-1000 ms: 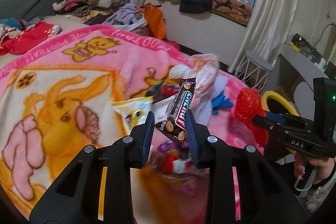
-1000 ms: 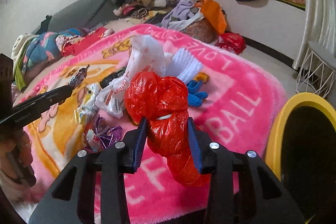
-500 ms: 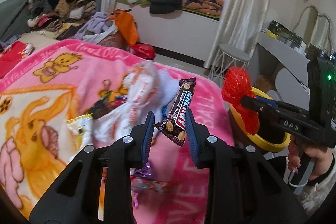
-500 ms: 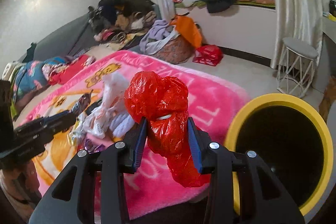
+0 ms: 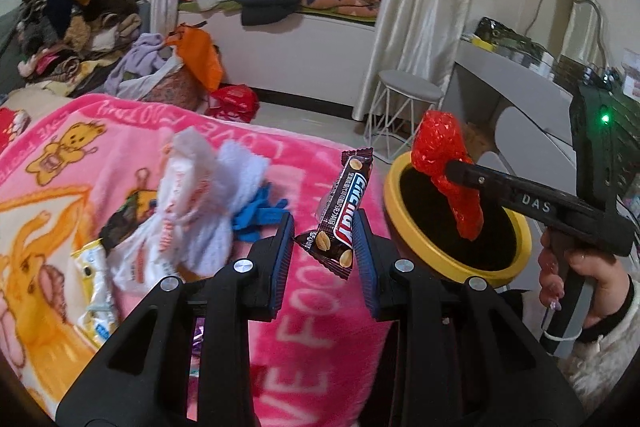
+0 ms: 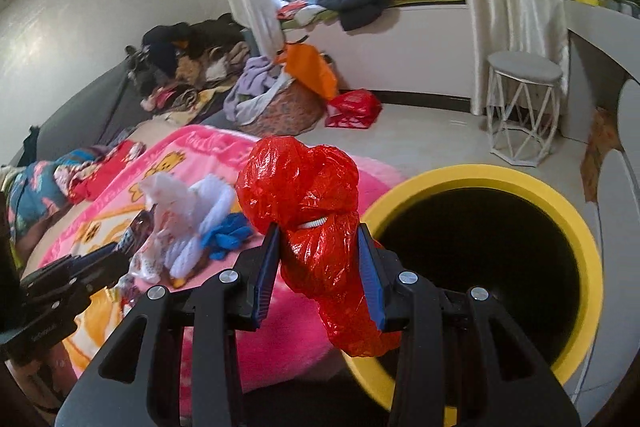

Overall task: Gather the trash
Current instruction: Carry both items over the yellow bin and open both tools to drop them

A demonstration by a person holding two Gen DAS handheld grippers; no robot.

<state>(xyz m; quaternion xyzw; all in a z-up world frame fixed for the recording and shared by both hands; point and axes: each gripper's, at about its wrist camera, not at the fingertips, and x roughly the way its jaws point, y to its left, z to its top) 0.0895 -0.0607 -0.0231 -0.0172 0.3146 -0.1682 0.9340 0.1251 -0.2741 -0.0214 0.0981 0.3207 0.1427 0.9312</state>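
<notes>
Pink blanket covers the bed beside a yellow-rimmed bin. Right gripper, clenched on a crumpled red bag, hangs at the bin's near rim, its mouth just ahead-right. Left gripper pinches an upright candy wrapper; the bin lies to its right, farther off.

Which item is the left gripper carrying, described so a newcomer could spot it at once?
Start at the pink cartoon blanket covering the bed, then look to its edge beside the yellow-rimmed trash bin. There the left gripper has its jaws shut on a chocolate bar wrapper standing nearly upright. It is dark brown with white lettering and pictured peanuts, unlike the crumpled red plastic bag over the bin.
</notes>
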